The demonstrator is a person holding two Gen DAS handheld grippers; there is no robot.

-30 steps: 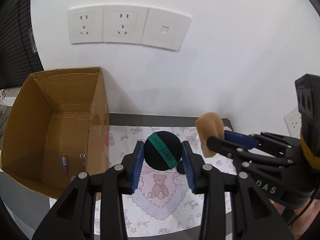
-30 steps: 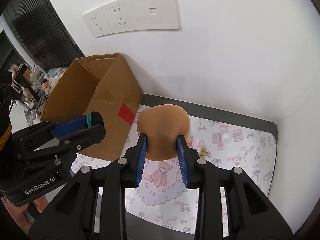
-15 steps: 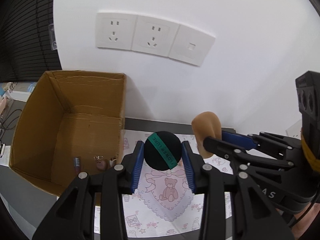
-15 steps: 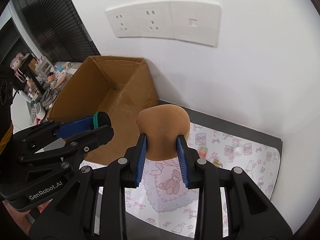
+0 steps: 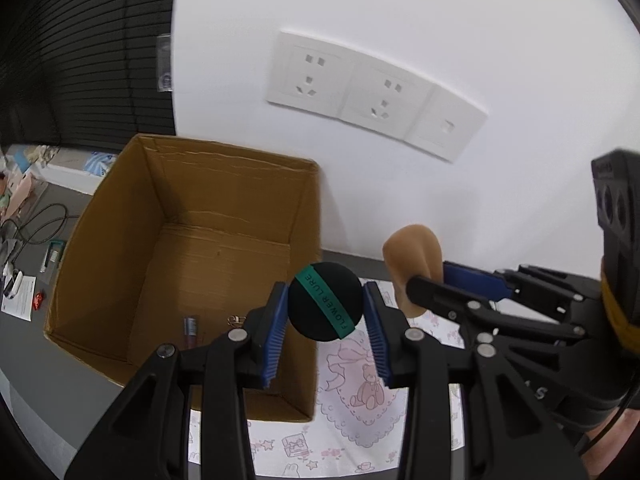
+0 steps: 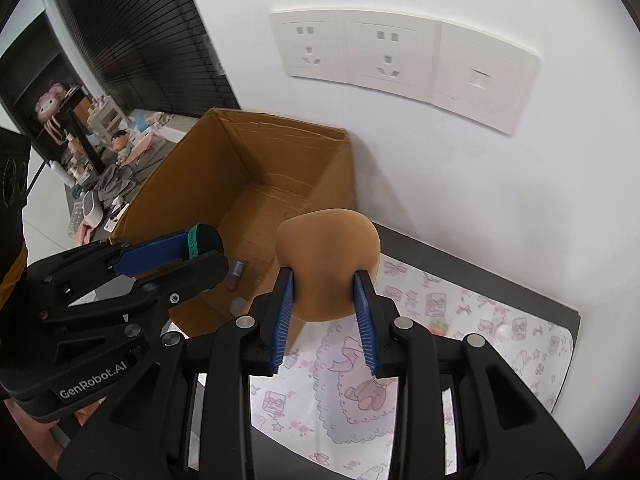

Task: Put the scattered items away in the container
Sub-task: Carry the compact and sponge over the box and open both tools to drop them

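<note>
— Grippers first: what do we see each one holding?

— We see the left gripper [image 5: 325, 312] partly closed, its blue pads pressed on either side of a round black puff [image 5: 325, 306] crossed by a green band. We see the right gripper [image 6: 326, 298] closed to a similar width on a tan sponge [image 6: 327, 258], whose rounded top stands above the pads.

— Where do we place both relative to the cardboard box [image 5: 120, 240]?

— In the left wrist view we find the puff over the box's near right corner, raised above the rim. In the right wrist view we find the sponge just beside the box's right wall, over the patterned mat [image 6: 460, 320], with the left gripper [image 6: 200, 242] nearer the box opening.

— What do we see inside the box [image 6: 256, 152]?

— We make out a small tube [image 5: 190, 330] and a small metallic piece [image 5: 236, 320] on its floor, near the front wall; we cannot tell what the piece is.

— And what else do we note around the box?

— We note a white socket panel [image 5: 376, 94] on the wall above it, and two small items, one a white bead [image 6: 503, 332], on the mat well to its right.
</note>
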